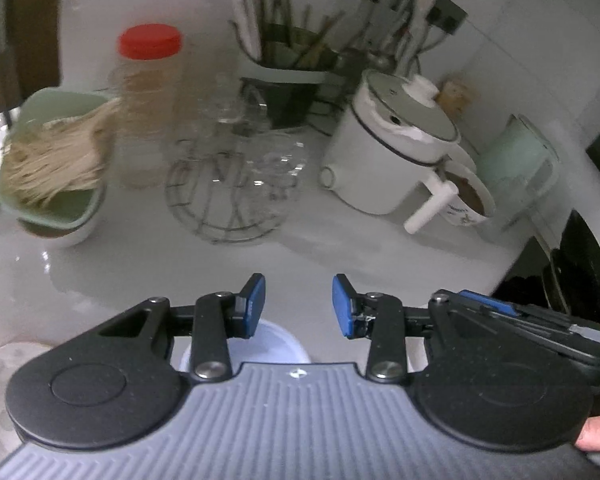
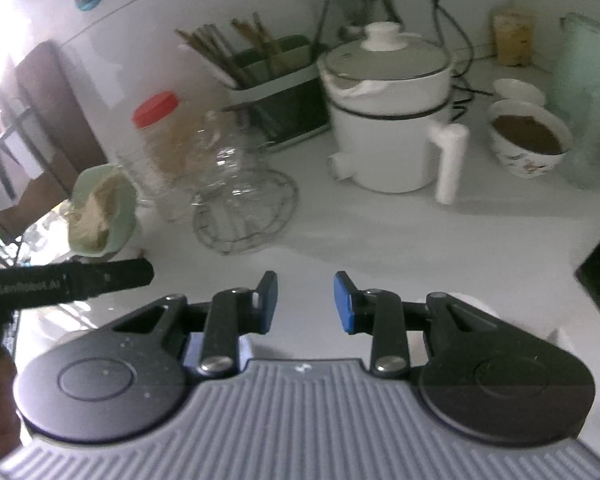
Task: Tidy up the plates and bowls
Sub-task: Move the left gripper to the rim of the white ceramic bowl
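Note:
My left gripper is open and empty above the white counter. A white bowl lies just under its fingers, mostly hidden by the gripper body. A pale plate shows at the lower left edge. My right gripper is open and empty; a white dish peeks out behind its right finger. A patterned bowl of brown liquid stands at the back right, also seen in the left wrist view. A second white bowl sits behind it.
A white electric pot with a handle stands mid-counter. A wire rack with glassware, a red-lidded jar, a green bowl of noodles on a white bowl, a chopstick holder and a mint appliance crowd the back. The left gripper's body is at left.

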{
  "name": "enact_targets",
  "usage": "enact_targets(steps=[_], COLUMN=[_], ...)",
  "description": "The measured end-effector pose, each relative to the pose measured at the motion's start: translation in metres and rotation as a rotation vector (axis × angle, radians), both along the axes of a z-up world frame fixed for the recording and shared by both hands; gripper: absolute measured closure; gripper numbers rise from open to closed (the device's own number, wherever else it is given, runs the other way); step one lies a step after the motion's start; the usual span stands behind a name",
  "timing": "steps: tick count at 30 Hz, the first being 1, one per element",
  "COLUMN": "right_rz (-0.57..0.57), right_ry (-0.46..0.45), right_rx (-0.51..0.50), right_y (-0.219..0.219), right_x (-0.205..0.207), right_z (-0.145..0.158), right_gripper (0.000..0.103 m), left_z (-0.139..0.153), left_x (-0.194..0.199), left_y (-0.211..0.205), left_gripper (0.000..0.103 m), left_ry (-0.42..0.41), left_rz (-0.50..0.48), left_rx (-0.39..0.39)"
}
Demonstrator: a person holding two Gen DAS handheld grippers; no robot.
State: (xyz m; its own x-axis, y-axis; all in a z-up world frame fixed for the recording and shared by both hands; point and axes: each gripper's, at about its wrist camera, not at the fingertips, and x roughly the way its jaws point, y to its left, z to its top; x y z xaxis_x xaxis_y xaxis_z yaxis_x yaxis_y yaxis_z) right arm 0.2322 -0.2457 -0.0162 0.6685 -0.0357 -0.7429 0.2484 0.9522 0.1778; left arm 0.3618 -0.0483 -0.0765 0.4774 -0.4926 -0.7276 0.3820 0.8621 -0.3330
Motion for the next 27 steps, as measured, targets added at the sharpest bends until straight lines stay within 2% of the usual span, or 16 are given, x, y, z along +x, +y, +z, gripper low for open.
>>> enact_targets(steps=[4,11,12,14,16,19,22,27], right_rz=[-0.043,-0.132,-0.135,-0.144,-0.153,-0.161,-0.161,-0.153], right_ry=[0.003,0.03,0.028,0.031,0.046,0.07,0.065,0.102], right_rx=[-0.042,-0.016,-0.024,-0.03,-0.005,0.0,-0.083,-0.055], right_y=[-0.018,-0.054,-0.058,-0.065,-0.075,-0.089,-0.095,-0.111], right_x=[-0.016,-0.031,-0.033,-0.037,-0.04,-0.039,-0.04,-0.042], right_z=[-0.005,-0.013,-0.014,-0.017,-0.024,-0.032,-0.033,-0.044], right_gripper=[0.069,0.068,0.066,0.052,0.049,0.049,0.049,0.049], left_z=[-0.004,-0.022,-0.025,-0.03,-0.034,-0.041,-0.048,-0.068], left_x=[0.0,0.002,0.001,-0.002,-0.005,-0.002,0.003,0.005], left_y=[-0.026,-0.074,-0.079,-0.09,-0.099,-0.111,-0.123,-0.146], left_gripper=[0.061,0.06,0.058,0.056,0.049,0.039,0.039,0.039], left_ry=[0.003,0.043,0.044,0.052,0.057,0.066,0.075,0.159], left_rz=[-0.046,-0.136,-0.144,-0.154,-0.166,-0.165,-0.17,-0.203], left_rx=[0.017,0.077,0.084,0.092,0.09,0.088,0.09,0.085])
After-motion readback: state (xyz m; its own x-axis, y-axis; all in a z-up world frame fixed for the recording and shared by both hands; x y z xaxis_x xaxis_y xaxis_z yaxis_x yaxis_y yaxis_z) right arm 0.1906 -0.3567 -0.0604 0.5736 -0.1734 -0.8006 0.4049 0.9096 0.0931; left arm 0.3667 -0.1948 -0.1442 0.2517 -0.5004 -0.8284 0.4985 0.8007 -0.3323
